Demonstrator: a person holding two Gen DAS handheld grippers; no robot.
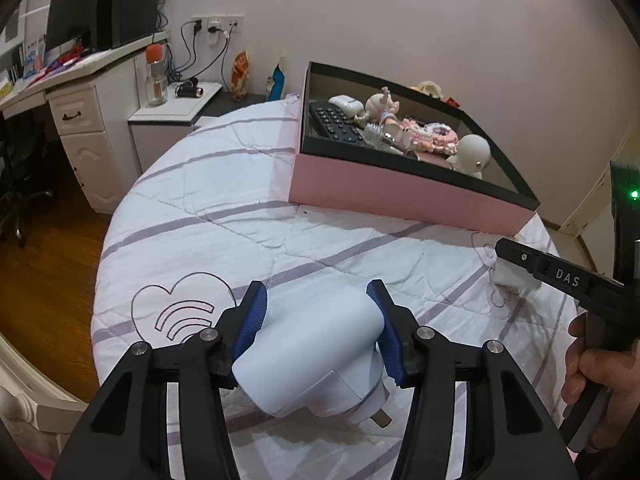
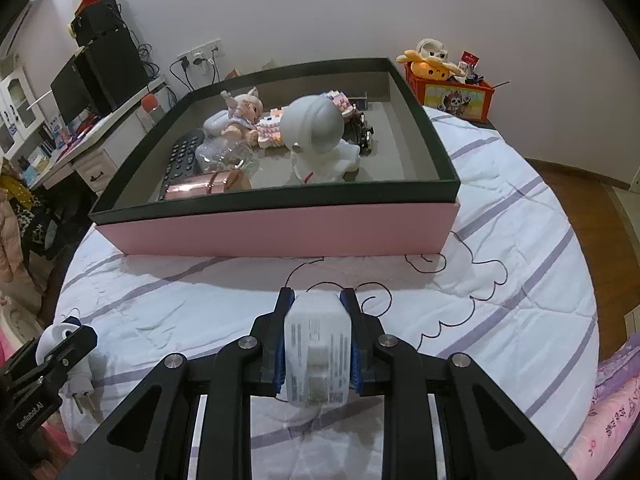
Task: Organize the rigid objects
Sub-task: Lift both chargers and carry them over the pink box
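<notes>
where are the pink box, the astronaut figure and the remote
pink box (image 2: 280, 236), right wrist view, on its pink front wall
astronaut figure (image 2: 316, 124), right wrist view, on its helmet
remote (image 1: 334, 122), left wrist view, on its keypad

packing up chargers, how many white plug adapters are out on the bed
2: a rounded white plastic plug adapter between the left gripper's fingers, a boxy white labelled one in the right gripper. Others may be hidden.

Rounded white plug adapter (image 1: 316, 356) and flat white labelled charger (image 2: 316, 356), both above the striped quilt (image 1: 224, 200).
</notes>
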